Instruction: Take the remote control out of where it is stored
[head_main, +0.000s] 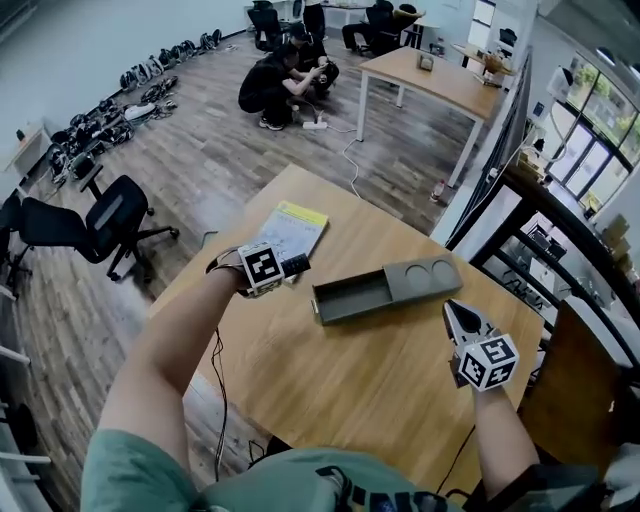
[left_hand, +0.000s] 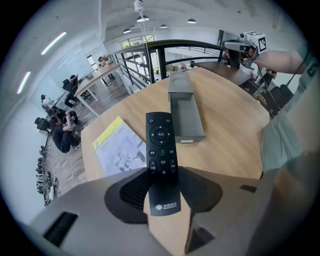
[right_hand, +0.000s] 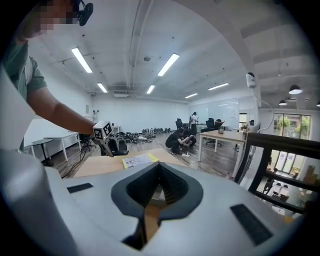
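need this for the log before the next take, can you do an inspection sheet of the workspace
surface: wooden table, mostly bare
job's things: black remote is out of the grey storage box, which lies slid open, its tray looking empty
clutter: booklet with a yellow edge, flat on the table
grippers: left gripper has its fingers shut on the remote, held above the table; right gripper has its fingers together, nothing in them
cables: dark cable hangs from the left arm past the table edge; white cable on the floor
surroundings: office chair, second table, person crouching on the floor, black railing
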